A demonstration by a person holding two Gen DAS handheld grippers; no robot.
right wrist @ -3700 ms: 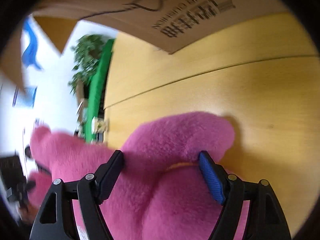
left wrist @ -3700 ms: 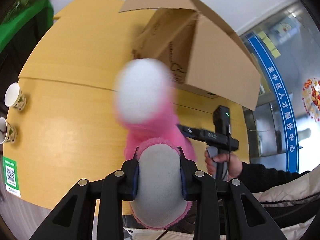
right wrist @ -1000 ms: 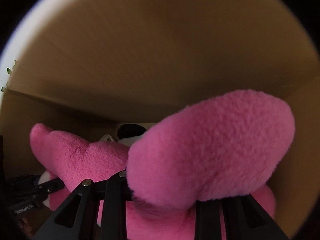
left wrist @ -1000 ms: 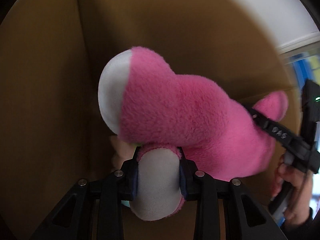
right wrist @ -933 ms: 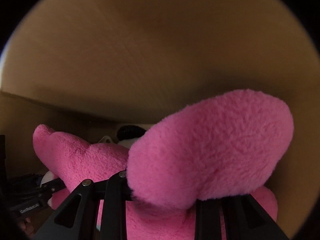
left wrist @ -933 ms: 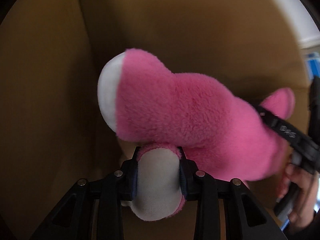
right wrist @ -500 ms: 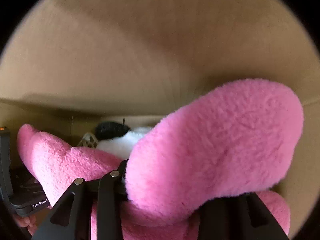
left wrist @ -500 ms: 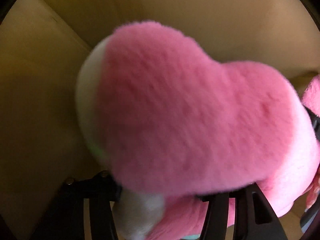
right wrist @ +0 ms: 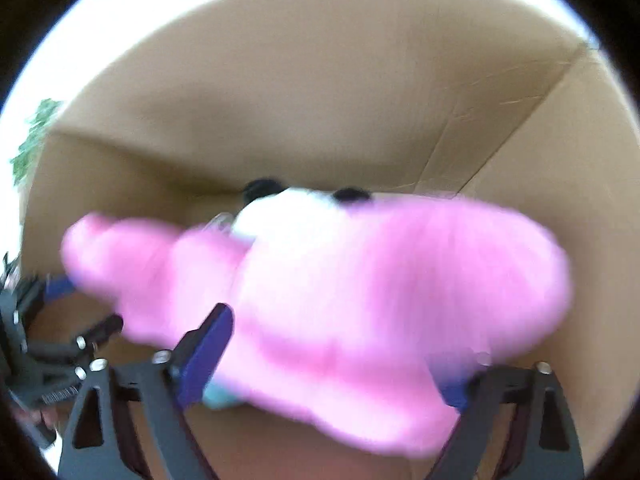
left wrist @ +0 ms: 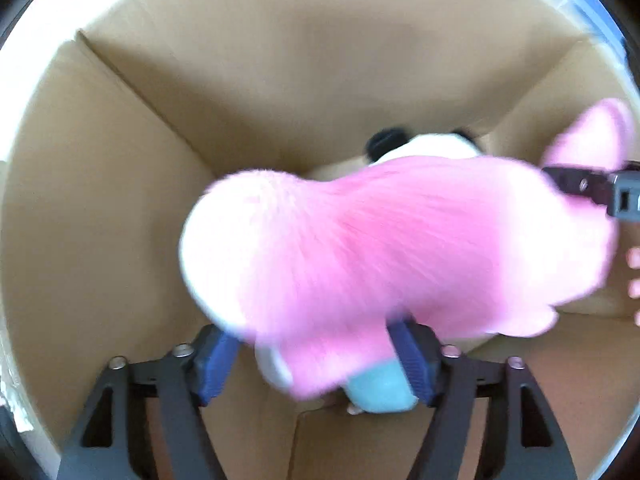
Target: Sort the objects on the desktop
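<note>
A big pink plush toy (left wrist: 380, 248) with white patches hangs motion-blurred inside the open cardboard box (left wrist: 280, 80). My left gripper (left wrist: 316, 360) is open, its blue pads spread wide either side of the toy's lower limb, with a gap at the left pad. In the right wrist view the same pink plush toy (right wrist: 360, 280) fills the middle. My right gripper (right wrist: 336, 364) is also open, its pads wide apart around the toy's body and its right pad partly hidden by fur. Both grippers are down in the cardboard box (right wrist: 320, 100).
A white plush with black ears (left wrist: 432, 144) lies deeper in the box behind the pink toy. A pale teal piece (left wrist: 380, 392) shows under the pink toy. Box walls close in on all sides. A person's fingertips (left wrist: 634, 272) hold the other tool. A green plant (right wrist: 36, 136) stands outside.
Both grippers carried the pink toy from over the table down into the box. Since half a second ago both sets of fingers have spread apart, and the toy is blurred, dropping away.
</note>
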